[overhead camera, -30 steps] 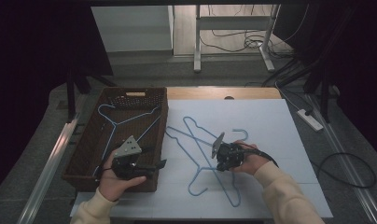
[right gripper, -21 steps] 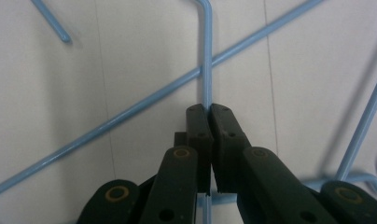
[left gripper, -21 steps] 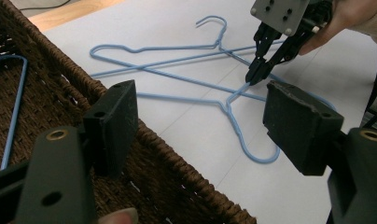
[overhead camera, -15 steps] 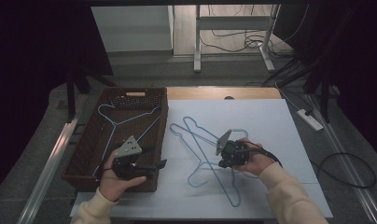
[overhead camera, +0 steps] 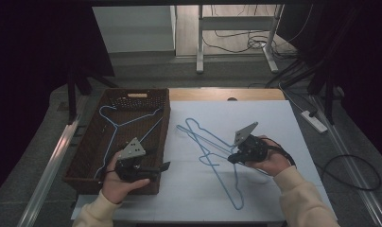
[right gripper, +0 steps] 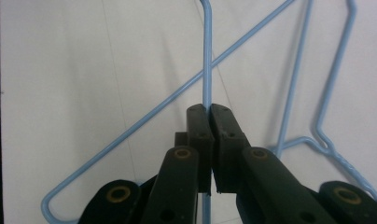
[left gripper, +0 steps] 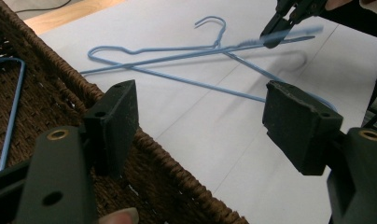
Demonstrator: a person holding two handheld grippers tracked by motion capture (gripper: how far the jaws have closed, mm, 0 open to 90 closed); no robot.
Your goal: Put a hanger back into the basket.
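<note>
While right gripper [overhead camera: 232,158] jaws clamp the top hanger's [overhead camera: 204,137] wire mid-table, its long axis runs toward the basket [overhead camera: 163,124], probably; left gripper [overhead camera: 164,166] waits there, jaws apart.

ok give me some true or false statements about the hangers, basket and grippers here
1. The right gripper is shut on a blue hanger. True.
2. The left gripper grips a hanger. False: its jaws stand open with nothing between them.
3. A blue hanger lies inside the wicker basket. True, hanger in basket.
4. The two hangers on the white table lie apart. False: they cross each other.
</note>
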